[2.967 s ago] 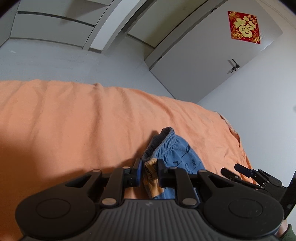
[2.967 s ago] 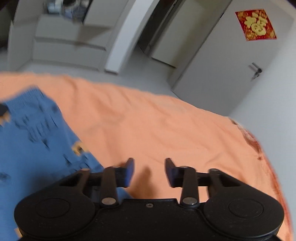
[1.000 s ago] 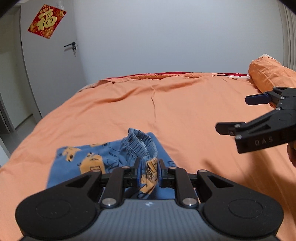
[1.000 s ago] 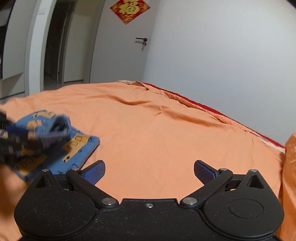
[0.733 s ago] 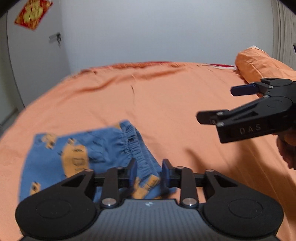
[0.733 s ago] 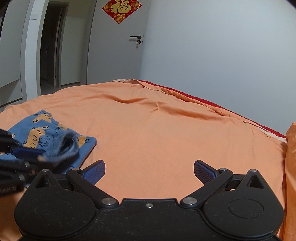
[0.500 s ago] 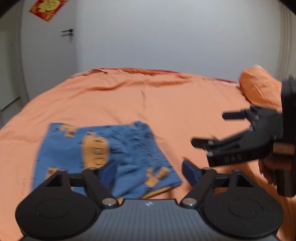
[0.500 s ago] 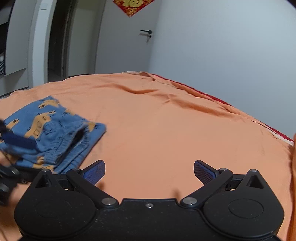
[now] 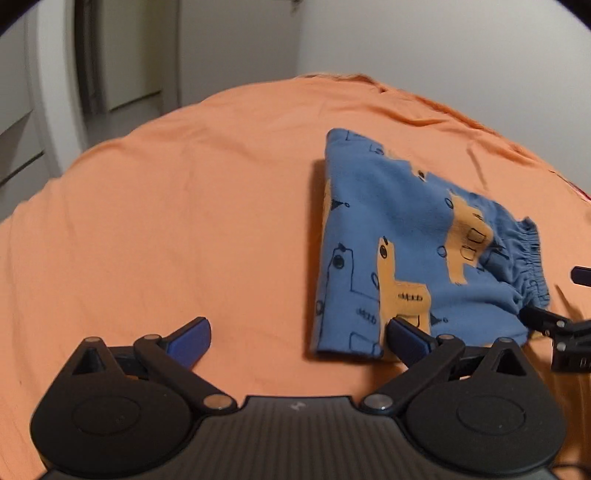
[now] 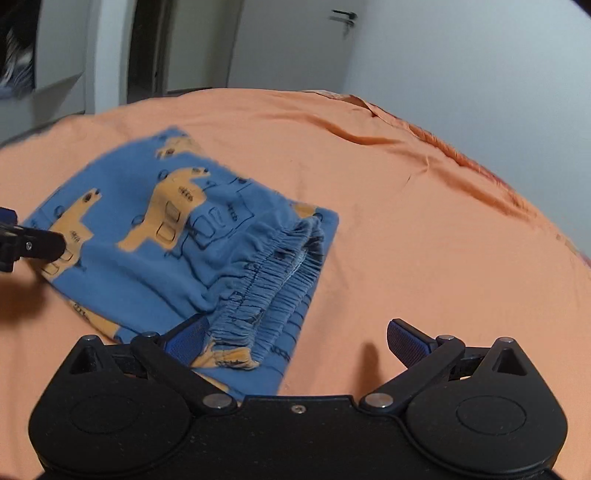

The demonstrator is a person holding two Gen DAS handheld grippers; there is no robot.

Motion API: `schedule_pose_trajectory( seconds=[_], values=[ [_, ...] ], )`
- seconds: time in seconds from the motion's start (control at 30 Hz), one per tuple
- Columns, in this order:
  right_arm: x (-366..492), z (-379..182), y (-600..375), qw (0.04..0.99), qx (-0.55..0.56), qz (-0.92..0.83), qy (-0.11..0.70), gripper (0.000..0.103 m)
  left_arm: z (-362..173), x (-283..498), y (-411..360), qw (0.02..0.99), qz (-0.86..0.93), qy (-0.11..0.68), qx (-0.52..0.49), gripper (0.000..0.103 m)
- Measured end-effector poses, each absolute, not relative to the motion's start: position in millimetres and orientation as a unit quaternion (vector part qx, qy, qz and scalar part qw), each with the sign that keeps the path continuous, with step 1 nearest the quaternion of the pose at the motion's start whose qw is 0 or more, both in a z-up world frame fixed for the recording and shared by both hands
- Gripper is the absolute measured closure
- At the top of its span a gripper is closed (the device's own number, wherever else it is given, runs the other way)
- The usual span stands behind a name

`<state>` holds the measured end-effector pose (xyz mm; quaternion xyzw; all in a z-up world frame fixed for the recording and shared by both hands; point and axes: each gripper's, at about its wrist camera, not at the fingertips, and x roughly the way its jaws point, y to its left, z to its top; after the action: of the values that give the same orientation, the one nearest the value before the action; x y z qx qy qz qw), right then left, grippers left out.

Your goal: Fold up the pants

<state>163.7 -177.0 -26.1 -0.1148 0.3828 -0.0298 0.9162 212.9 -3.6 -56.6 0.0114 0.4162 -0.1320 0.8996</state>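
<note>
The blue pants (image 9: 406, 236) with orange truck prints lie folded in a compact rectangle on the orange bed sheet (image 9: 166, 229). In the right wrist view the pants (image 10: 192, 236) show their gathered elastic waistband (image 10: 273, 273) on top, facing me. My left gripper (image 9: 297, 338) is open and empty, hovering just left of the pants' near corner. My right gripper (image 10: 295, 338) is open and empty, just in front of the waistband edge. The right gripper's fingers also show in the left wrist view (image 9: 554, 325) at the right edge.
The orange sheet covers the whole bed, with wrinkles toward the far right (image 10: 461, 162). A white wall, a door with a handle (image 10: 343, 16) and an open doorway (image 10: 147, 48) stand beyond the bed. White cabinet fronts (image 9: 22, 110) are at the left.
My left gripper let go of the waistband and opened wide, then swung left. The pants now lie folded flat on the sheet. My right gripper moved closer to the waistband, staying open.
</note>
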Motion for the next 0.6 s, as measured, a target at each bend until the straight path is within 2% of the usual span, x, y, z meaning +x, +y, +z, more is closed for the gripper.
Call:
schedule_pose_trajectory(
  seconds=[0.2, 0.37, 0.53, 0.6],
  values=[
    [154.8, -17.8, -187.6, 0.916, -0.076, -0.024, 0.393, 0.001, -33.7, 214.9, 0.5, 0.903, -0.140, 0.406, -0.027, 0.001],
    [170.1, 9.3, -177.5, 0.939, -0.120, -0.029, 0.322, 0.001, -23.6, 232.0, -9.3, 0.924, -0.158, 0.348, -0.021, 0.000],
    [225.1, -10.2, -161.2, 0.935, -0.152, -0.007, 0.320, 0.001, -49.7, 258.1, -18.4, 0.911, -0.129, 0.391, 0.016, 0.001],
    [237.2, -26.1, -164.6, 0.928, -0.182, -0.029, 0.324, 0.001, -58.1, 255.9, -8.6, 0.906, -0.137, 0.399, -0.012, 0.000]
  ],
)
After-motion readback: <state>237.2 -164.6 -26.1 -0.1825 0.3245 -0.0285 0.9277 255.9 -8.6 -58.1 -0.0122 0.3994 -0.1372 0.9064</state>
